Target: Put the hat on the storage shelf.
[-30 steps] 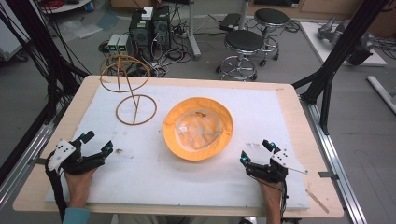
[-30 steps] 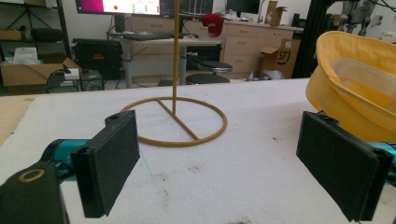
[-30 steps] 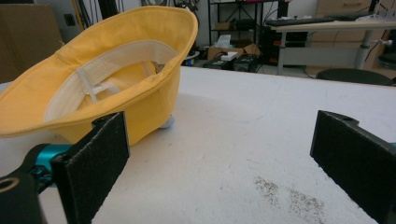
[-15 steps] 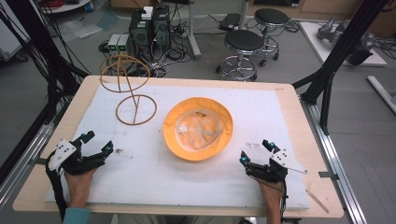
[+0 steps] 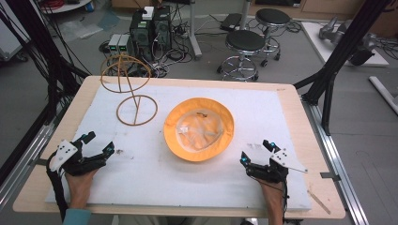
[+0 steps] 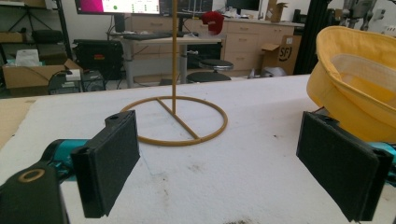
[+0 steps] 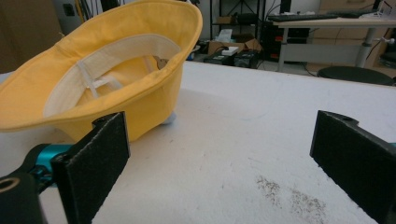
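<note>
Nothing looks begun: the yellow bucket hat (image 5: 199,128) lies crown-down, opening up, at the middle of the white-padded surface (image 5: 291,117), untouched and holding nothing. The wire hat stand (image 5: 133,89) stands bare to its far left. The left tool (image 5: 97,149) and right tool (image 5: 256,153) rest near the front edge, jaws spread wide, holding nothing; picking up the hat and setting it on the stand probably remains.

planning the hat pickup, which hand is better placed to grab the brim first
Probably right: the right gripper sits open close to the yellow hat brim, fingers toward it. The left gripper faces the wire stand.
</note>
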`<state>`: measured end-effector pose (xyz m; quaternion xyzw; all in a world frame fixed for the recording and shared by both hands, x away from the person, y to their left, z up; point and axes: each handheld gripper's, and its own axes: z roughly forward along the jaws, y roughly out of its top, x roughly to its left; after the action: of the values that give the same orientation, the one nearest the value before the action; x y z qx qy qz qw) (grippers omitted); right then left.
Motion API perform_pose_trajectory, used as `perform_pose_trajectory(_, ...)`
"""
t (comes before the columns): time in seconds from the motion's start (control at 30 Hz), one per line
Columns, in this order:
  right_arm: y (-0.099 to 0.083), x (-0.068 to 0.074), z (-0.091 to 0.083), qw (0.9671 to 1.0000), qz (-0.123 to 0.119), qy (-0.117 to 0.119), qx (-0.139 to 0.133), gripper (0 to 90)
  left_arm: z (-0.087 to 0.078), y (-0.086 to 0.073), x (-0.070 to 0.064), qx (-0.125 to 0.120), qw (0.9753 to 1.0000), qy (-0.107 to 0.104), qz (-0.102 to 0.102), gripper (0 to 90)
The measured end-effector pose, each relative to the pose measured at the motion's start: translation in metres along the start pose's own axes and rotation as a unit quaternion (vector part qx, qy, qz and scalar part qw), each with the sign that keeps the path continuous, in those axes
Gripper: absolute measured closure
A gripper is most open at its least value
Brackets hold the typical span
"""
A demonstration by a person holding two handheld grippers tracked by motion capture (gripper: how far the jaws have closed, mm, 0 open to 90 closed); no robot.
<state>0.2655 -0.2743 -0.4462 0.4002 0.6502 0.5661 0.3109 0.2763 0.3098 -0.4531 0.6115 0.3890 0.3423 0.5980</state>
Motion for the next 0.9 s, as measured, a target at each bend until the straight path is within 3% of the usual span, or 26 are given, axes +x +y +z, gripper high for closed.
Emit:
perform_pose_trajectory(0.17,0.018,0.001,0.000,0.9999,-0.010,0.012,0.005,3.5,0.000,0.000,0.000,0.001,1.0000,0.001,0.000,13.4)
perform_pose_trajectory(0.43,0.065,0.004,0.012,0.9977,-0.033,0.051,0.030,3.1,0.000,0.000,-0.001,0.001,1.0000,0.001,0.005,13.4)
perform_pose_trajectory(0.67,0.090,0.005,0.033,0.9929,-0.045,0.076,0.080,1.2,0.000,0.000,-0.001,0.001,1.0000,0.000,0.005,13.4)
perform_pose_trajectory(0.9,0.098,0.004,0.054,0.9872,-0.030,0.100,0.121,0.9,0.001,0.000,-0.001,0.003,1.0000,0.001,0.007,13.4)
